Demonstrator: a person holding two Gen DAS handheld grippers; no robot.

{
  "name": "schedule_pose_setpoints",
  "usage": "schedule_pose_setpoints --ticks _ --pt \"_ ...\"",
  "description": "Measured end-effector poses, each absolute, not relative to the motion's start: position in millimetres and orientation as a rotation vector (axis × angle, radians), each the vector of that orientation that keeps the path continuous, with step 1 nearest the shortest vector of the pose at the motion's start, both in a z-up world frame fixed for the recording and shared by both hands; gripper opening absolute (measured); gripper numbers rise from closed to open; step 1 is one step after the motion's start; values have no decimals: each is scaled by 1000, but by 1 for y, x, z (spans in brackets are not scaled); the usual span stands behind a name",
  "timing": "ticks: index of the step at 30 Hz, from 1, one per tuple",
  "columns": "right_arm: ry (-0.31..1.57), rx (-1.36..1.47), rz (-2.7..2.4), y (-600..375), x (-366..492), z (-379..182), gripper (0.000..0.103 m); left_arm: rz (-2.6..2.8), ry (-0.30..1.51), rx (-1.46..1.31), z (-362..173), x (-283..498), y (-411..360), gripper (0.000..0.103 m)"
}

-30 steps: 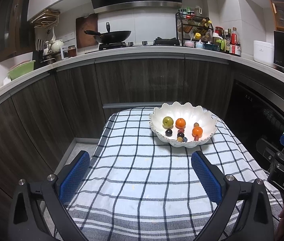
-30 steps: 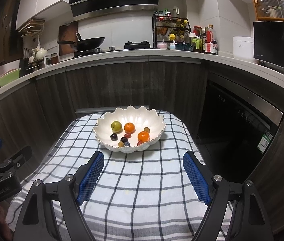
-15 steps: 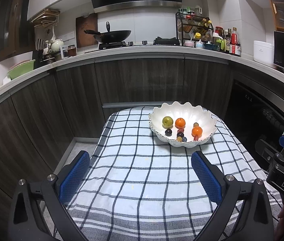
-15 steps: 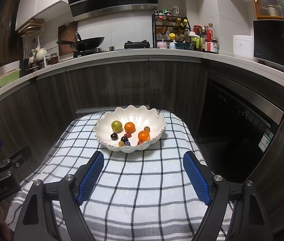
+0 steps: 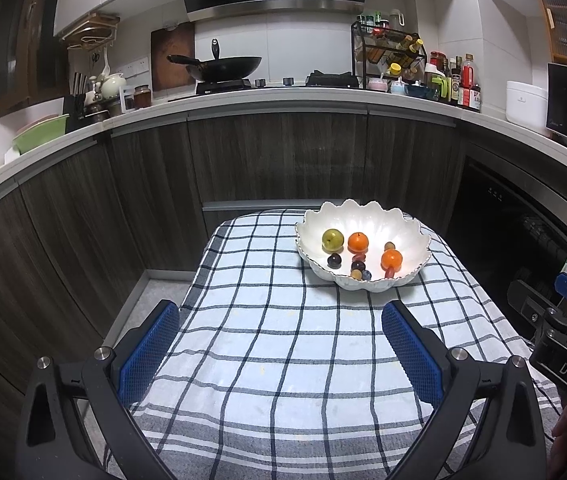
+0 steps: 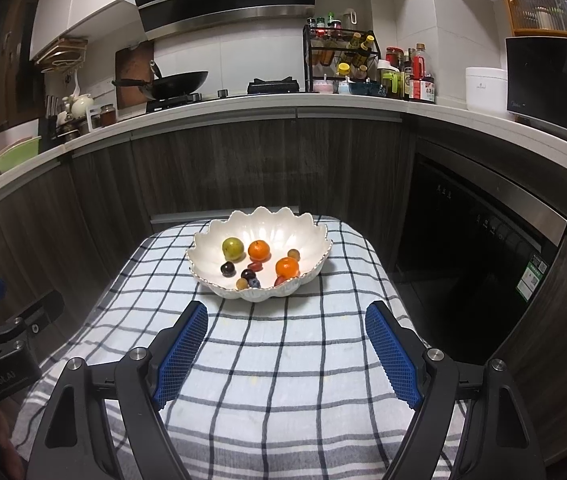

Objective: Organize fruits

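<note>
Holding steady since a second ago, both tongs, left (image 5: 279, 354) and right (image 6: 285, 350), gape released; fruits (image 6: 259, 250) lie gathered in the scalloped bowl (image 6: 307, 232).

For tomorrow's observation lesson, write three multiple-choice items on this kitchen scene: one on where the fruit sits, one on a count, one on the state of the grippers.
1. Where is the fruit?
A. In the white bowl
B. Loose on the checked cloth
C. On the counter

2. How many orange fruits are there?
A. One
B. Two
C. Four

3. How are the two grippers?
A. Both shut on fruit
B. One open, one shut
C. Both open, holding nothing

Answers:
1 A: every fruit lies inside the bowl.
2 B: one orange fruit at the back, another nearer.
3 C: the left gripper and the right gripper each show blue pads wide apart over bare cloth.
</note>
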State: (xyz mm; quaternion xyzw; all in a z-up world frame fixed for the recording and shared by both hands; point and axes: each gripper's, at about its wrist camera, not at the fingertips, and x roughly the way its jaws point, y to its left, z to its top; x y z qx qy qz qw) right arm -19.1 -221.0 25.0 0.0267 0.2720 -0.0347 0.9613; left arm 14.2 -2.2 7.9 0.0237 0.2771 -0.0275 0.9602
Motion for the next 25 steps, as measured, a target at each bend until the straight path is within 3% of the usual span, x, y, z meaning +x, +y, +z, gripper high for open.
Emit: schedule_pose_setpoints --ticks 25 --pt "559 62 -73 -223 -17 21 82 -43 561 57 8 16 -6 103"
